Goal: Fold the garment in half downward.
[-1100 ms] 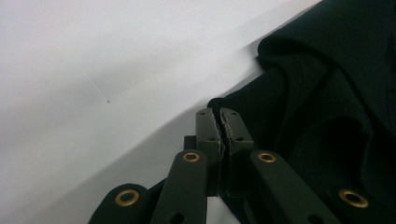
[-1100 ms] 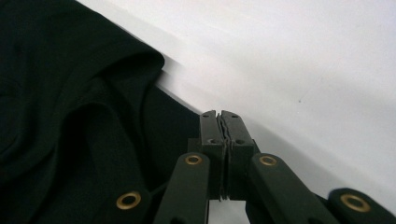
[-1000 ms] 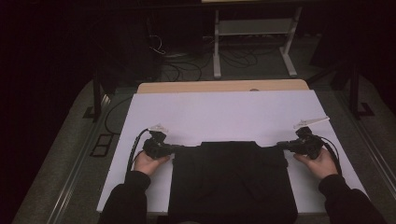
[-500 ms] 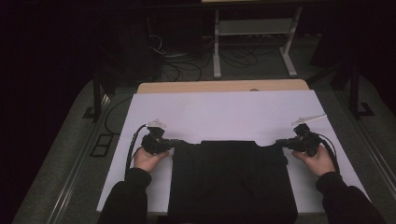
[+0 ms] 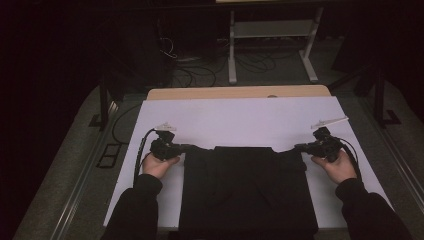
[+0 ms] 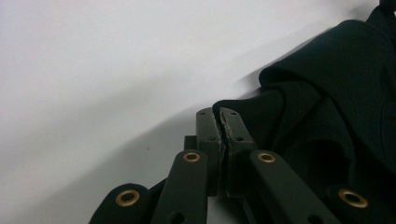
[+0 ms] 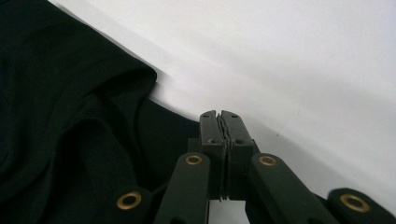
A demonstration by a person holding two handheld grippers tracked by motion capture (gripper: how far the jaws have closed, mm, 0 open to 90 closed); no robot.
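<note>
A black garment [image 5: 245, 195] lies flat on the white table [image 5: 240, 120], reaching the near edge. My left gripper [image 5: 192, 147] is at its far left corner and my right gripper [image 5: 296, 147] at its far right corner, each held in a hand. In the left gripper view the left gripper [image 6: 219, 114] is shut, with the edge of the black cloth [image 6: 336, 93] pinched at its tips. In the right gripper view the right gripper [image 7: 219, 114] is shut too, and the cloth's edge [image 7: 56, 93] runs into its jaws from the left.
White tabletop stretches beyond and to both sides of the garment. A wooden strip [image 5: 235, 92] borders the far edge. Past it stand a white metal frame [image 5: 272, 30] and loose cables [image 5: 195, 70] on the dark floor.
Both hands have edged slightly away from the person, drawing the garment's far corners with them. Both grippers stay shut.
</note>
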